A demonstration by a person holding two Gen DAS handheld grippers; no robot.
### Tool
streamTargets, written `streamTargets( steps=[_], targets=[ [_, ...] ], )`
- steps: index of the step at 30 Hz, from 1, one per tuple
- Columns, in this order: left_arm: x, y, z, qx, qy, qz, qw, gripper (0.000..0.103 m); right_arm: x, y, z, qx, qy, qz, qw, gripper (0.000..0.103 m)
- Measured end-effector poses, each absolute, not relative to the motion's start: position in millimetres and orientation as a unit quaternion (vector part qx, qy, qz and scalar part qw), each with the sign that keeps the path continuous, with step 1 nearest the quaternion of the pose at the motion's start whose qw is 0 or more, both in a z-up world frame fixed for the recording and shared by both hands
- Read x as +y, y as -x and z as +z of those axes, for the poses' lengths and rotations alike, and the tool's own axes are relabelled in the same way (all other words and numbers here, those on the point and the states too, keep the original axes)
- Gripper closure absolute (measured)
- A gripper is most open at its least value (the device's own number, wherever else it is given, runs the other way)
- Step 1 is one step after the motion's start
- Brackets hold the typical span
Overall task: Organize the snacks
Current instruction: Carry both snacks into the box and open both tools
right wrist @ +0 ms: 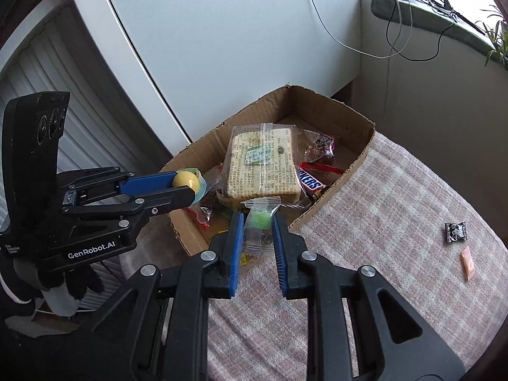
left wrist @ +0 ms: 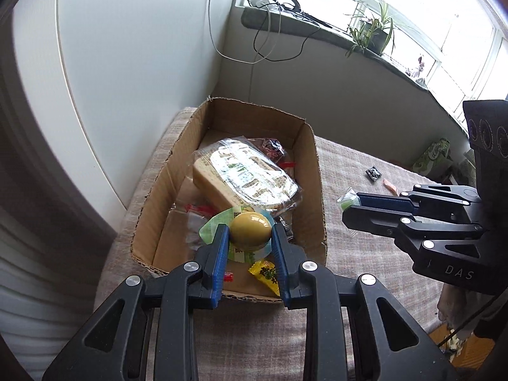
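While several snacks already lay in the cardboard box (right wrist: 358, 158), a yellow jelly cup (left wrist: 250, 231) was clamped by the left gripper (left wrist: 249, 241) above it, a green candy packet (right wrist: 258, 222) was pinched by the right gripper (right wrist: 257, 231) at its rim, and two wrapped sweets (right wrist: 455, 231) remained on the cloth (right wrist: 381, 222).

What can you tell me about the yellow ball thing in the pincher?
The yellow ball snack is a round, glossy, olive-yellow dome sealed onto a flat green and white wrapper. The left gripper is shut on it, a blue pad pressing each side. It hangs above the near end of the open cardboard box, touching nothing else. The right wrist view shows it from the side.
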State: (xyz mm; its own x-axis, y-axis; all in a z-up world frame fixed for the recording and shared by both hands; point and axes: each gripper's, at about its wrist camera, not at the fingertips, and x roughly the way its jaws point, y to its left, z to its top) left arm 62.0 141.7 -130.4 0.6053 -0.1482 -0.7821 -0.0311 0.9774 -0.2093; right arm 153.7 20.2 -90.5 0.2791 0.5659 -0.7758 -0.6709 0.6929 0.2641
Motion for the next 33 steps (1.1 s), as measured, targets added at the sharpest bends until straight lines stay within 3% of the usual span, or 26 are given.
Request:
streamTargets(
  steps=[18,20,22,30,33],
  targets=[
    [156,-65,-131,0.445,0.097,-0.012,0.89,0.077,46,-160,-94,0.467,0.07,0.386,0.793,0.083],
    [156,-65,-131,0.445,0.094,-0.01,0.891,0.077,46,-160,-93,0.466,0.071,0.384,0.794,0.077],
    [157,-65,-131,0.445,0.095,-0.008,0.891,0.077,44,-160,-91,0.461,0.069,0.379,0.8,0.056],
    [160,-65,-129,0.443,0.094,0.001,0.892,0.076,30,-162,-84,0.454,0.063,0.364,0.811,0.031],
    [161,-65,-127,0.438,0.093,0.005,0.894,0.07,22,-164,-82,0.455,0.057,0.355,0.815,0.026]
  ],
)
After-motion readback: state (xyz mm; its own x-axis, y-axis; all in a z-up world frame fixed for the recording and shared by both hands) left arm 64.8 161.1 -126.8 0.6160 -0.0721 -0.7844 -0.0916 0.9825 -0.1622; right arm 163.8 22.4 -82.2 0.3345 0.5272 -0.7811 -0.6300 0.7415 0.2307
